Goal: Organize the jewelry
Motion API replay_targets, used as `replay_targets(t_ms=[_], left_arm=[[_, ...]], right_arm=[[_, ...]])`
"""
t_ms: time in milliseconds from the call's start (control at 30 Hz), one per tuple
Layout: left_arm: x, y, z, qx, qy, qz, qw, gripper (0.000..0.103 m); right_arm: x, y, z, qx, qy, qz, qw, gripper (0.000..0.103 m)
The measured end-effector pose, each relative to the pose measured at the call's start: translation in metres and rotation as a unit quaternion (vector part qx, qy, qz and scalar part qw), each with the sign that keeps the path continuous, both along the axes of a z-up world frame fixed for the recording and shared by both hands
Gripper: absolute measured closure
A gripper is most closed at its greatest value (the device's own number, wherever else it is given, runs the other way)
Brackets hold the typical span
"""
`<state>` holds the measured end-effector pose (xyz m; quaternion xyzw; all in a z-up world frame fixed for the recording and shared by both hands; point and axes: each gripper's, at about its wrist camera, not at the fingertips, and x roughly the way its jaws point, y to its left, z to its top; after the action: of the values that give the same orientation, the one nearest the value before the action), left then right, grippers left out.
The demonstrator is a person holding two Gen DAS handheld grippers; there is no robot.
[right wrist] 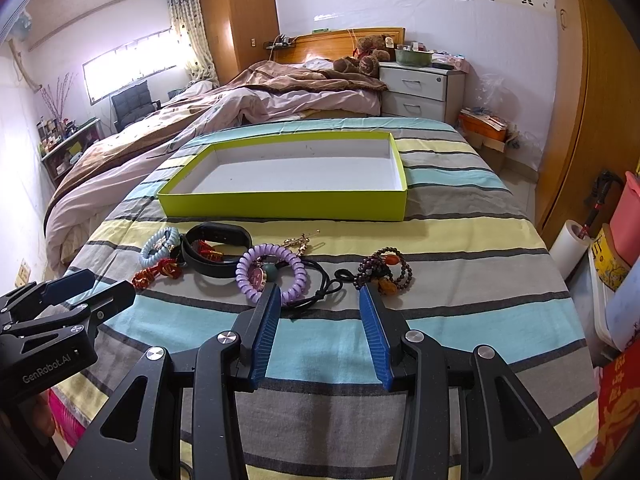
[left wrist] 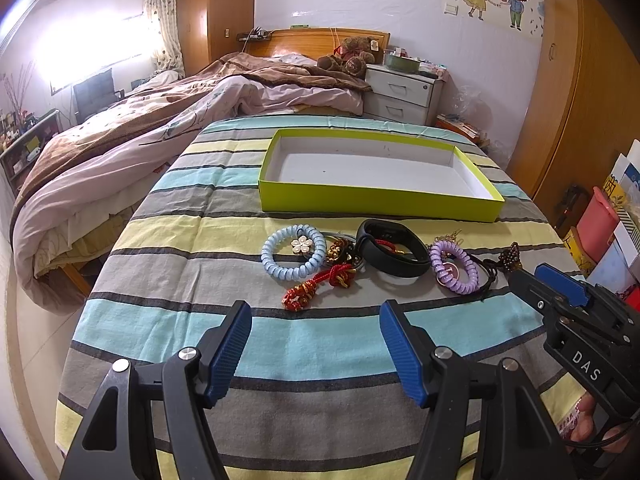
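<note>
An empty lime-green tray [left wrist: 376, 199] [right wrist: 280, 205] lies on the striped cloth. In front of it sits a row of jewelry: a blue coil bracelet [left wrist: 293, 252] [right wrist: 159, 246], a red knotted cord [left wrist: 320, 286] [right wrist: 158, 272], a black wristband [left wrist: 390, 248] [right wrist: 216, 250], a purple coil bracelet [left wrist: 454, 266] [right wrist: 270, 274] and a dark bead bracelet [right wrist: 386, 268] [left wrist: 508, 258]. My left gripper [left wrist: 316, 312] is open, short of the red cord. My right gripper [right wrist: 319, 294] is open, between the purple coil and the beads.
The striped cloth [left wrist: 280, 340] covers a table. An unmade bed [left wrist: 160, 120] lies to the left, a white nightstand [left wrist: 404, 96] behind. Boxes and bags [left wrist: 608, 232] stand at the right, by a wooden wardrobe [right wrist: 592, 100].
</note>
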<state>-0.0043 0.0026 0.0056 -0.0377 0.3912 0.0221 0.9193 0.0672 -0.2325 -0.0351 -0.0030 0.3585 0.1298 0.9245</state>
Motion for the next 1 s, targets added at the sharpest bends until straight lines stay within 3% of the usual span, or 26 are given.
replay_targets(t_ms=[1000], left_arm=[[0.0024, 0.0035, 0.0013, -0.004, 0.004, 0.000, 1.0000, 0.037]], right_arm=[[0.0013, -0.0006, 0.0022, 0.001, 0.001, -0.002, 1.000, 0.061]])
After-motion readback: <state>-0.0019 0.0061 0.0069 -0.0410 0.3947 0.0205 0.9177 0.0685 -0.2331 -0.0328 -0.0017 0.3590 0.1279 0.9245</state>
